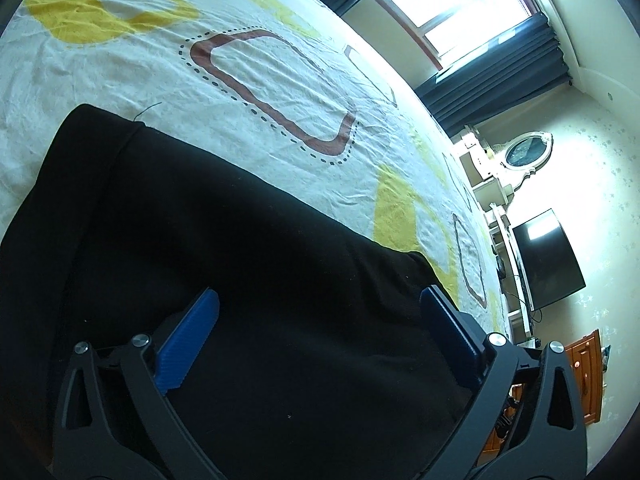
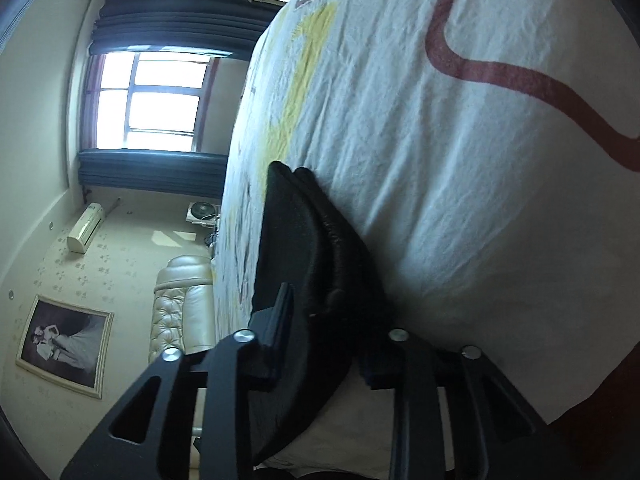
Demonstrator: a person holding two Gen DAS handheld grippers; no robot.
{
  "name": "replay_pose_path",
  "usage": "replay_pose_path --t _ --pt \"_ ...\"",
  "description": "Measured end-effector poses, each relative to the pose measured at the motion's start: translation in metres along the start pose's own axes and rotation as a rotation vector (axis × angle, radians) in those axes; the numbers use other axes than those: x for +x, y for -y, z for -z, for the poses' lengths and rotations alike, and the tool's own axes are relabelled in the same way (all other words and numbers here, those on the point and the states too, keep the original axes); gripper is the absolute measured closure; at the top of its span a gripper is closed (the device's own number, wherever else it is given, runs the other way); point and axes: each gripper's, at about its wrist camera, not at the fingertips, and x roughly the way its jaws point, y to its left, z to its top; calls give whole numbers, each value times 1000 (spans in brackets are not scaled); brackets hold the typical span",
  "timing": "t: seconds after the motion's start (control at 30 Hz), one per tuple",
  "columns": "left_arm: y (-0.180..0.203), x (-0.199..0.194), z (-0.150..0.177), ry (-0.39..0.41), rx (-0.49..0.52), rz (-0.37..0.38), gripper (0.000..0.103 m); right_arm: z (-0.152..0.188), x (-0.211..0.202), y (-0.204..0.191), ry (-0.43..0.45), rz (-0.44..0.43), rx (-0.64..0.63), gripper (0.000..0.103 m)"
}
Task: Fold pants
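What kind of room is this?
Most likely a bedroom: the black pants lie on a big bed sheet with coloured shapes, by a curtained window and a padded headboard.

Left wrist view: one pair of black pants [image 1: 224, 264] on one patterned bedsheet [image 1: 132, 76]; one left gripper [image 1: 320, 312] with two blue finger pads [image 1: 188, 344]; one window [image 1: 452, 4] flanked by two dark curtains [image 1: 496, 76]; one oval mirror [image 1: 527, 151]; one dark television screen [image 1: 548, 258]; one wooden cabinet [image 1: 586, 376].

Right wrist view: one right gripper [image 2: 326, 328]; one air conditioner [image 2: 85, 227]; one framed picture [image 2: 64, 346]; one tufted headboard [image 2: 180, 308]; one window [image 2: 148, 100]; two curtains [image 2: 160, 168].
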Motion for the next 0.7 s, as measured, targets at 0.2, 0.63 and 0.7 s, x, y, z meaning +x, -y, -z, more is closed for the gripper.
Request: replay_pose_path --t 0.2,0.63,0.7 --pt "0 1 0 2 -5 5 2 7 -15 -21 44 -32 -17 89" --pt "0 2 1 4 -5 -5 2 36 -19 -173 7 -187 -227 89" --pt "0 2 1 4 -5 -5 2 46 -13 -198 -7 -208 -263 89"
